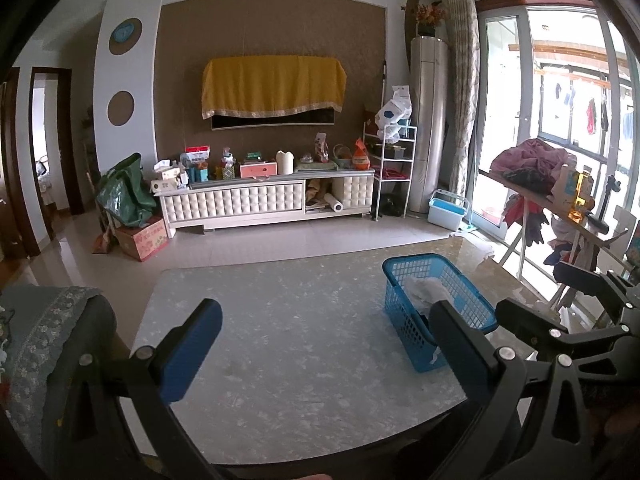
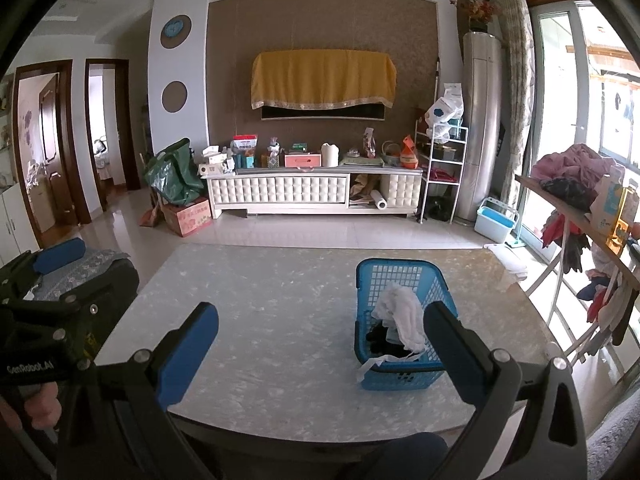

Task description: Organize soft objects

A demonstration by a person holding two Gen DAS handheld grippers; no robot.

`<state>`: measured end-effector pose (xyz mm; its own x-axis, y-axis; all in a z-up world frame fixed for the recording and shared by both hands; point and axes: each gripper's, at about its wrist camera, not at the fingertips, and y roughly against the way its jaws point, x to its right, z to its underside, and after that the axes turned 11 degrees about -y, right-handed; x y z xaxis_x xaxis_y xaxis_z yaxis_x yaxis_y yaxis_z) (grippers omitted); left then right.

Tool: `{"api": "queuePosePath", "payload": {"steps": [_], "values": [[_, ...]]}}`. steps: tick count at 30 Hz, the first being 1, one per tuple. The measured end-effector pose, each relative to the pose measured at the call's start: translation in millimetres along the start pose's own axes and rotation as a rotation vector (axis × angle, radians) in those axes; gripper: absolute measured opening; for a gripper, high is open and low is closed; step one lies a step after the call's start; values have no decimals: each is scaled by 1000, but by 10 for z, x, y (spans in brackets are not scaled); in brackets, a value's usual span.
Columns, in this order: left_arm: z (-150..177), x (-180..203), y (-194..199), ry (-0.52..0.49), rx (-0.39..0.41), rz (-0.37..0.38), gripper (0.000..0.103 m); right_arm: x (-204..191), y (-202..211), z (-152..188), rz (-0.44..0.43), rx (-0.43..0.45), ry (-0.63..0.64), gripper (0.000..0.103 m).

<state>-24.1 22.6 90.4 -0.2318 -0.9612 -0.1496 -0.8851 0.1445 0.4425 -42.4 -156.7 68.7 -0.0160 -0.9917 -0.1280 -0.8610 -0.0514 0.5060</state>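
Blue basket (image 2: 404,320) sat right of centre on the marble table (image 2: 260,308), white cloth (image 2: 402,314) and something dark heaped inside. Both grippers hung empty above the near table edge, left gripper (image 1: 320,356) and right gripper (image 2: 320,356) with jaws wide apart. Risk: cloth strip draped over the front rim (could snag and drag the light basket). Basket's long axis ran away from the camera, toward the upper frame.

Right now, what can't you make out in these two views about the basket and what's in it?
- Basket near end, left wrist view: hidden by the left tool's finger.
- Dark item, right wrist view: buried under the white cloth, type unreadable.
- Basket bottom: covered by the contents in both views.
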Motion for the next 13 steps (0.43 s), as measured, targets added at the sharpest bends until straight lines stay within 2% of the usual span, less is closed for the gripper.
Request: {"api": "queuePosePath", "payload": {"steps": [13], "values": [[19, 15, 14, 9, -11, 11, 103, -19, 9, 12, 1, -8, -4, 103]]}}
